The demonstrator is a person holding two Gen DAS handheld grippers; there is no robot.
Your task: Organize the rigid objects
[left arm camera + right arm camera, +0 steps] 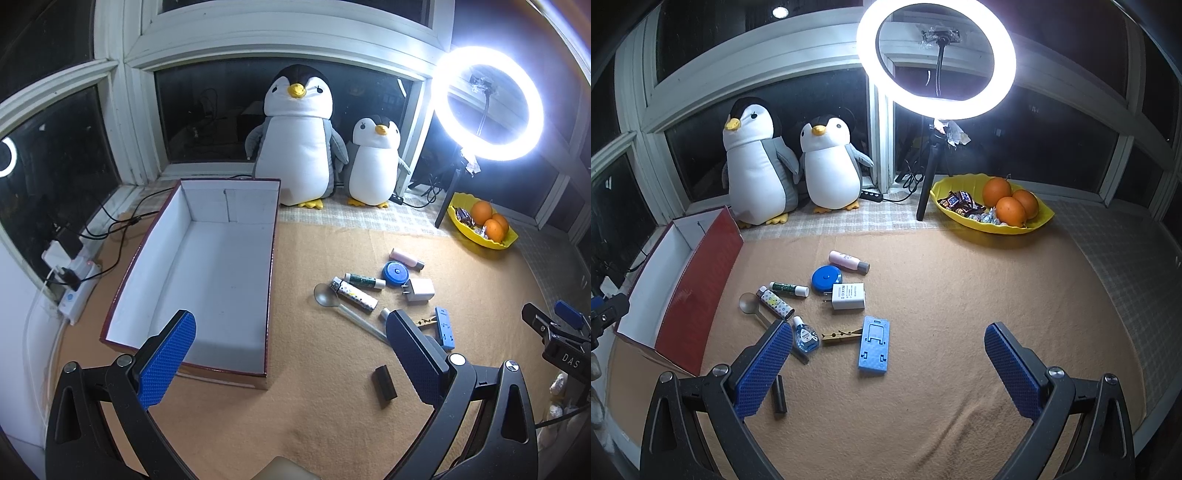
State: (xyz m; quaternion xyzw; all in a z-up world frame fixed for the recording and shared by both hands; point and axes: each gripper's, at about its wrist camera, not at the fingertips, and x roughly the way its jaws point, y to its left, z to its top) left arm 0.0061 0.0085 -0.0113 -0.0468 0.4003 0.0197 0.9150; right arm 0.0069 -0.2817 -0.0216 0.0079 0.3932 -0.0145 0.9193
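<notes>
Dark bay windows, white frames, lit ring light, tan, perhaps felt, mat

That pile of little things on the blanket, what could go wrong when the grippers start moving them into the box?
Two likely snags. The clothespin lies touching the blue phone stand and the small blue bottle, so closing on one may knock the others. The spoon lies flat with its handle tucked under the patterned tube, so it may slip from the pads. Both grippers, left and right, are open and empty.

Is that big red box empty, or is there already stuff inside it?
Empty. The left wrist view shows the box's bare white floor and walls; the small items all lie outside on the mat.
</notes>
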